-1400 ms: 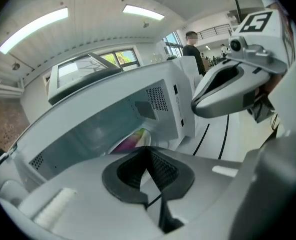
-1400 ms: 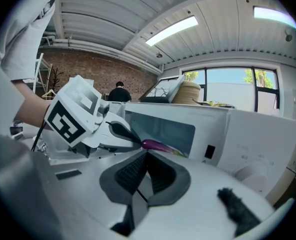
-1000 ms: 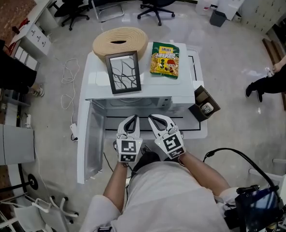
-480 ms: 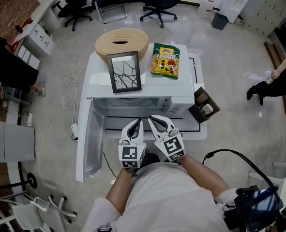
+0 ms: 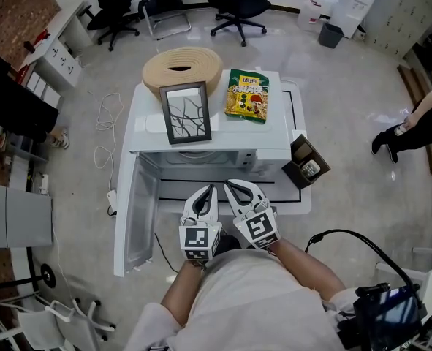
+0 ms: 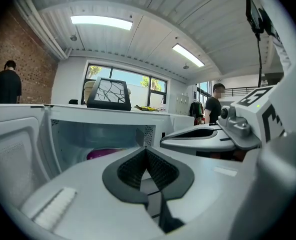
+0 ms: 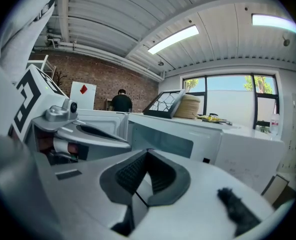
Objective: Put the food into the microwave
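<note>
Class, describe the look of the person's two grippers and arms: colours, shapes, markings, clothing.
The left gripper and right gripper are white plastic, with curved pincer-like jaws lined by dark ribbed pads. Each carries a cube bearing black-and-white square markers. Forearms are bare below a light top.

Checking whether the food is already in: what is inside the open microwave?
Inside the microwave, the left gripper view shows a purple object low in the cavity; the left gripper covers its lower part, so what it is cannot be told.
</note>
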The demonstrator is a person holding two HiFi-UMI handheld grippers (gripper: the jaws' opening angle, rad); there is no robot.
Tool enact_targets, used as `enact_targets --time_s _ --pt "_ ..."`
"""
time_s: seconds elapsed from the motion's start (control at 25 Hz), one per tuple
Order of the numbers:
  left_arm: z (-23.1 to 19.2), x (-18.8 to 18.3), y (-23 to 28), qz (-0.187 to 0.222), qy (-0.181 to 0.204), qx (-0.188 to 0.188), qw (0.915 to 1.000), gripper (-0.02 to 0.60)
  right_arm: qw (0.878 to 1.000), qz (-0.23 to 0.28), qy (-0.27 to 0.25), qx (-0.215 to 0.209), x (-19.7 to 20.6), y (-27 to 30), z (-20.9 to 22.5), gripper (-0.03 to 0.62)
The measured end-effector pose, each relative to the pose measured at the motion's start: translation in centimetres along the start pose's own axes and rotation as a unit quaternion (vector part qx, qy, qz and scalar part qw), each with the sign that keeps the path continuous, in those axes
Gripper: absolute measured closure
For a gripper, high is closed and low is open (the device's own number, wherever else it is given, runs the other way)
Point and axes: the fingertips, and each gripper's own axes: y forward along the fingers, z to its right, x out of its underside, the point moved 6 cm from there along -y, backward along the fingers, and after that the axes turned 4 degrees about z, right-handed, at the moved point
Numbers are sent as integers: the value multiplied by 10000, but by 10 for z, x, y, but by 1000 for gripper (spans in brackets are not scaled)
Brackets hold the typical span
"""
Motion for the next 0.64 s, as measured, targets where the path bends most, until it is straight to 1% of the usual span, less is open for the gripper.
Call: enact_targets --time_s 0.28,0.64 --pt "1 -2 -3 11 37 43 10000 575 10000 -10 -63 -25 -3 0 -3 585" --pt "1 3 -10 -13 -27 51 10000 575 9999 -8 -125 -46 -6 4 -9 585"
